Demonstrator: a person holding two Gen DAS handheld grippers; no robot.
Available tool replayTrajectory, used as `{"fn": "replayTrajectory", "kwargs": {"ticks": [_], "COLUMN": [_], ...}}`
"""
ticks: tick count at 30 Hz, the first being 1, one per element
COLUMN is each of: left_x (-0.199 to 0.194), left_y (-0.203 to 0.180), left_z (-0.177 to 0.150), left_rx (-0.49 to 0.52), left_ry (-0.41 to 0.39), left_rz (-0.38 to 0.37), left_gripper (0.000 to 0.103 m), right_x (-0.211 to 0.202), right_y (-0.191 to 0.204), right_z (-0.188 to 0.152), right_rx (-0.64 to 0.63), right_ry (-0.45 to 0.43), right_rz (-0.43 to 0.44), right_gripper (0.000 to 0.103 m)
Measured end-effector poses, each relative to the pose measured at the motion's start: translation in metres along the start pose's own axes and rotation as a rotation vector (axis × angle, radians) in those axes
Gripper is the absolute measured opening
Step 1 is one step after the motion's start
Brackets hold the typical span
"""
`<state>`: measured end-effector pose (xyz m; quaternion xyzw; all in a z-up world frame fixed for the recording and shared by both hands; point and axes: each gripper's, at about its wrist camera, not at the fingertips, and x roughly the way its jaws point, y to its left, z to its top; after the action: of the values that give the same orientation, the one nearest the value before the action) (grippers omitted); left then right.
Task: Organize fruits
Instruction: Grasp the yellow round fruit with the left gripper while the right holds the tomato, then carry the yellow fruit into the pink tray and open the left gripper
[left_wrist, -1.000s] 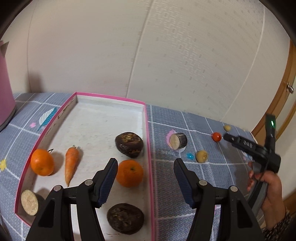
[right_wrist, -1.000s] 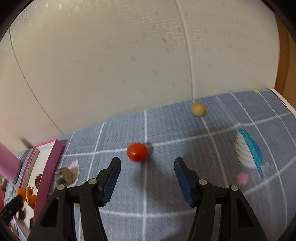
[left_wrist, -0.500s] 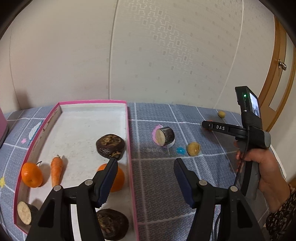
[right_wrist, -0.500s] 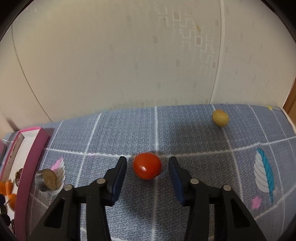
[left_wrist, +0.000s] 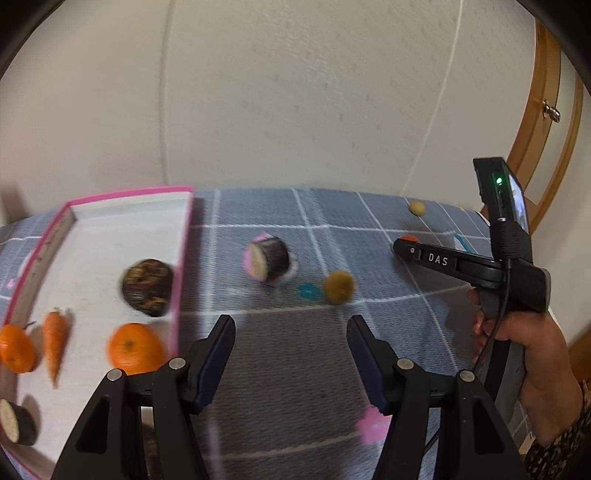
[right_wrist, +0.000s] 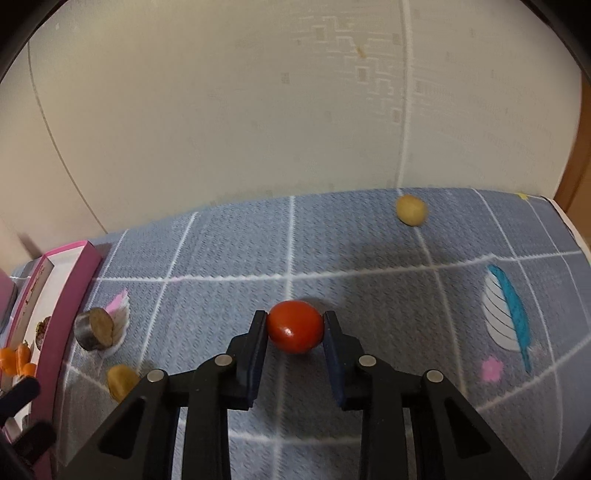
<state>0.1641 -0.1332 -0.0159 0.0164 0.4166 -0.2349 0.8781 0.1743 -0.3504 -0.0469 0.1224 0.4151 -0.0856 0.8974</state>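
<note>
My right gripper (right_wrist: 294, 325) is shut on a small red tomato (right_wrist: 294, 326) that rests on the blue-grey cloth. In the left wrist view the right gripper (left_wrist: 405, 248) reaches in from the right, with a sliver of the tomato (left_wrist: 409, 239) behind its tip. My left gripper (left_wrist: 291, 354) is open and empty above the cloth, just right of the pink-rimmed tray (left_wrist: 177, 280). The tray holds two oranges (left_wrist: 135, 347), a carrot (left_wrist: 54, 338), a dark round fruit (left_wrist: 147, 287) and a cut dark piece (left_wrist: 14, 421).
On the cloth lie a cut dark cylinder (left_wrist: 266, 258), a yellow-brown ball (left_wrist: 338, 287) and a far yellow ball (left_wrist: 416, 206). They also show in the right wrist view as the cylinder (right_wrist: 94, 328), near ball (right_wrist: 121, 380) and far ball (right_wrist: 410, 209). A wall stands behind.
My right gripper moved forward and closed its fingers onto the red tomato. My left gripper swung right, away from over the tray toward the cloth, staying open.
</note>
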Motion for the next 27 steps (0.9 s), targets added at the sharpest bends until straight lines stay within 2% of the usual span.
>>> {"fn": "replayTrajectory", "kwargs": {"ticks": [6, 7, 12, 15, 18, 22, 27], "left_x": [0.025, 0.029, 0.05, 0.057, 0.062, 0.068, 0.068], "left_y": [-0.016, -0.017, -0.021, -0.024, -0.028, -0.026, -0.023], "left_z": [0.005, 0.006, 0.013, 0.016, 0.02, 0.022, 0.02], "left_rx": [-0.018, -0.027, -0.075, -0.068, -0.057, -0.062, -0.068], "left_ry": [0.032, 0.034, 0.052, 0.055, 0.045, 0.046, 0.045], "left_rz": [-0.04, -0.048, -0.07, -0.074, -0.061, -0.056, -0.064], "left_gripper": [0.064, 0.064, 0.063, 0.05, 0.049, 0.029, 0.026], "right_x": [-0.011, -0.013, -0.019, -0.024, -0.021, -0.015, -0.017], "right_y": [-0.017, -0.019, -0.026, -0.031, -0.026, -0.024, -0.026], "right_z": [-0.01, -0.012, -0.016, -0.02, -0.015, -0.015, -0.014], "right_rx": [0.038, 0.062, 0.052, 0.05, 0.049, 0.054, 0.056], "right_ry": [-0.005, 0.019, 0.014, 0.013, 0.014, 0.015, 0.015], "right_rz": [-0.006, -0.065, -0.071, -0.072, -0.07, -0.064, -0.065], "right_gripper": [0.03, 0.03, 0.03, 0.03, 0.03, 0.03, 0.03]}}
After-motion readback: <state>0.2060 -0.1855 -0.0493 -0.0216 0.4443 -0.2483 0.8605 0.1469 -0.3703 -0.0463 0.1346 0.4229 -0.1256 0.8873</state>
